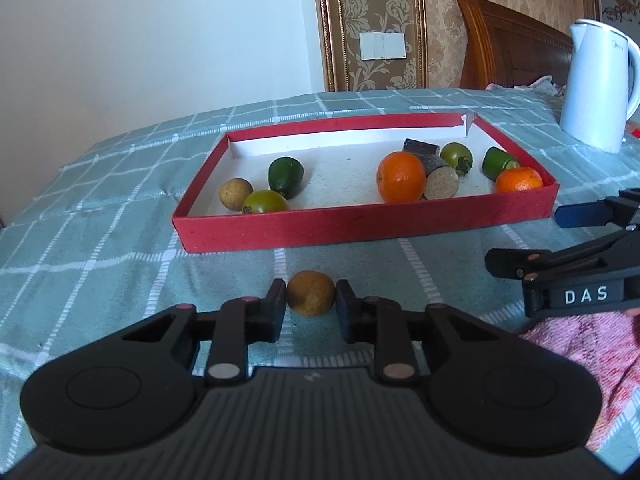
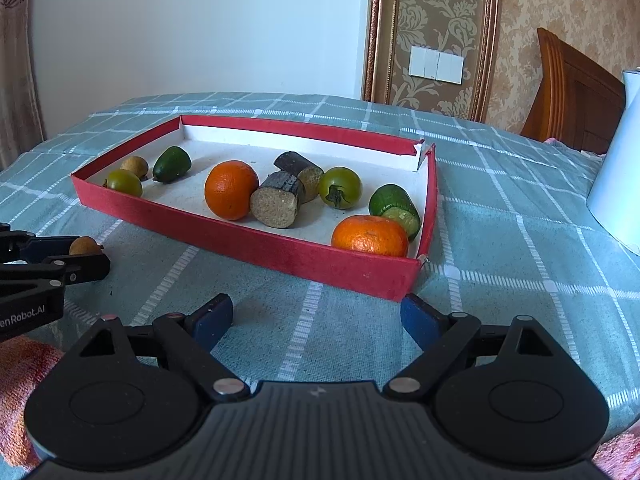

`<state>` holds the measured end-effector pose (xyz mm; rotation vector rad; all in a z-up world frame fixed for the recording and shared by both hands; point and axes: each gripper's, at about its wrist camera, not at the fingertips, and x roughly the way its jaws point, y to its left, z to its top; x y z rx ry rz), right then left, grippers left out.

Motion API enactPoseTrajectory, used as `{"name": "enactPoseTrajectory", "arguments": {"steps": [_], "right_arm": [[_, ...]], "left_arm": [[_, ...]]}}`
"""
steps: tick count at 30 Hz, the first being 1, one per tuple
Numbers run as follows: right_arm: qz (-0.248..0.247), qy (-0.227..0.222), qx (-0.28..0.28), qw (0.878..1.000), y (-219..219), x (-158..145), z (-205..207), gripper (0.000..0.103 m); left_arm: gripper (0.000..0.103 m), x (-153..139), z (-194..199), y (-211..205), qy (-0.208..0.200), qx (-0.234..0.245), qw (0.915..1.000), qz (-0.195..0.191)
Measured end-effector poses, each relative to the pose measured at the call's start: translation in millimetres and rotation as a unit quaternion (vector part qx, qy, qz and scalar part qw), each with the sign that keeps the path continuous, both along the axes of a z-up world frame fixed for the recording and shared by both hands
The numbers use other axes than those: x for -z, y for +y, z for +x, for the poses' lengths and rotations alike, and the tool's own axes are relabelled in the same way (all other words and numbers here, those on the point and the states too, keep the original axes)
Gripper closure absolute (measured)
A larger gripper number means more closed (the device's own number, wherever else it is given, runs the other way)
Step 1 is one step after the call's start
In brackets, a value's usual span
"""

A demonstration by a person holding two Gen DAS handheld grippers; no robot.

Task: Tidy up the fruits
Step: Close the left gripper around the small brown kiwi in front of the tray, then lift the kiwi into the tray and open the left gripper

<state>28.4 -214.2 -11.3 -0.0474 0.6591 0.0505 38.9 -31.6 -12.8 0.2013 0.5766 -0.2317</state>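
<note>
Black gripper (image 1: 311,305), round rough-skinned longan (image 1: 310,293)

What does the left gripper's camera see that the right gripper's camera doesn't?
Only the left wrist view shows the whole white kettle, and the left gripper from behind, shut on the brown fruit on the cloth.

Only the right wrist view shows the right gripper from behind, open and empty, and a curtain at the left edge.

Both show the red box with two oranges, green fruits, a small brown fruit and two dark stalk pieces, the checked cloth, and the wall switch.
</note>
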Motion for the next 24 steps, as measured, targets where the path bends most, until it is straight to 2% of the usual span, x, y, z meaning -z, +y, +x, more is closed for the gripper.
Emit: {"name": "enactPoseTrajectory", "arguments": {"steps": [24], "right_arm": [[0.01, 0.006, 0.009, 1.0, -3.5, 1.7, 3.0, 0.006]], "left_arm": [[0.079, -25.5, 8.1, -15.1, -0.038, 0.008, 0.9985, 0.038]]}}
